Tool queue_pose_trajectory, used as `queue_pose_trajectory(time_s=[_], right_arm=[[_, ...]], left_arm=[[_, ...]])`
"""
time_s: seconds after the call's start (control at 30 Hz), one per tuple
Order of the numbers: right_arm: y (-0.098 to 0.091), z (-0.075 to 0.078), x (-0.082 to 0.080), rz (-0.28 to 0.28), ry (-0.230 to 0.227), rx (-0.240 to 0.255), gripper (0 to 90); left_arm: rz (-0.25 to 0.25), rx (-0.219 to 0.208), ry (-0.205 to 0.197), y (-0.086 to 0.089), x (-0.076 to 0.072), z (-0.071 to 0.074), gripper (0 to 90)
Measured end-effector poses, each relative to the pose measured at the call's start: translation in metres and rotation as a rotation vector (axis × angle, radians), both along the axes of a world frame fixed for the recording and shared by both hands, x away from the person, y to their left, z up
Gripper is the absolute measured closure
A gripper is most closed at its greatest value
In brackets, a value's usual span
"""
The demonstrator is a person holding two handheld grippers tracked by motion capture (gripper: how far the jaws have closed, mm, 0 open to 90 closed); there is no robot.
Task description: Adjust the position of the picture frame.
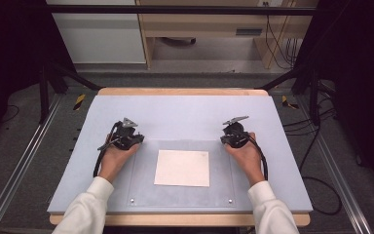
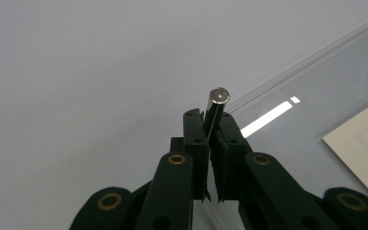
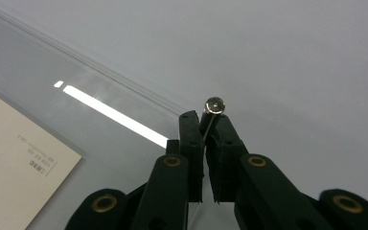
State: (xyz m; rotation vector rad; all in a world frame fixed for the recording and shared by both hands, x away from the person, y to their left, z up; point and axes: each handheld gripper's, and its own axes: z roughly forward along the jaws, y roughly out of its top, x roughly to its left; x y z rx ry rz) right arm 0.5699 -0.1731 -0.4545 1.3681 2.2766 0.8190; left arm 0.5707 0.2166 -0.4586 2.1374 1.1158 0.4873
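Left gripper (image 2: 211,125) pinches a short silver metal rod (image 2: 216,108); right gripper (image 3: 206,125) clamps another thin silver rod (image 3: 212,108); cream square paper (image 1: 182,167) at six o'clock between them.

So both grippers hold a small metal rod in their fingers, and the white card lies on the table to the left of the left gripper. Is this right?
Not quite. In the high view the white card lies between the left gripper and the right gripper, slightly nearer the person, not left of the left one. The rest stands: each holds a small metal rod in its fingers.
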Motion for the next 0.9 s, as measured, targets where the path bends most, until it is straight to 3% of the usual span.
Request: queue_pose_trajectory(time_s=[0.43, 0.47, 0.5, 0.53, 0.57, 0.6, 0.63, 0.77, 0.87, 0.9], right_arm=[[-0.003, -0.003, -0.001, -0.014, -0.02, 0.032, 83.2], [-0.005, -0.002, -0.004, -0.018, -0.046, 0.037, 74.7], [-0.005, -0.002, -0.004, -0.018, -0.046, 0.037, 74.7], [-0.006, 0.002, -0.011, -0.022, -0.099, 0.04, 66.3], [-0.007, 0.003, -0.014, -0.014, -0.133, 0.053, 63.7], [-0.007, 0.003, -0.014, -0.014, -0.133, 0.053, 63.7], [-0.006, 0.006, -0.022, 0.012, -0.196, 0.04, 57.9], [-0.005, 0.012, -0.029, 0.023, -0.286, 0.047, 60.8], [-0.004, 0.012, -0.028, 0.013, -0.294, 0.034, 64.5], [-0.003, 0.011, -0.026, -0.001, -0.276, 0.038, 69.0]], left_arm=[[0.016, -0.027, -0.022, 0.0, -0.003, -0.002, 84.3], [0.022, -0.051, -0.067, 0.001, -0.007, 0.0, 78.8], [0.022, -0.051, -0.067, 0.001, -0.007, 0.0, 73.2], [0.027, -0.047, -0.095, 0.002, -0.01, 0.002, 67.8], [0.016, -0.029, -0.156, 0.002, -0.015, 0.008, 63.8], [0.016, -0.029, -0.156, 0.002, -0.015, 0.008, 59.4], [0.016, -0.038, -0.215, 0.003, -0.019, 0.012, 54.6], [0.015, -0.068, -0.259, 0.004, -0.023, 0.014, 46.4], [0.013, -0.084, -0.272, 0.003, -0.023, 0.014, 44.4], [0.012, -0.09, -0.272, 0.003, -0.024, 0.014, 44.3]])
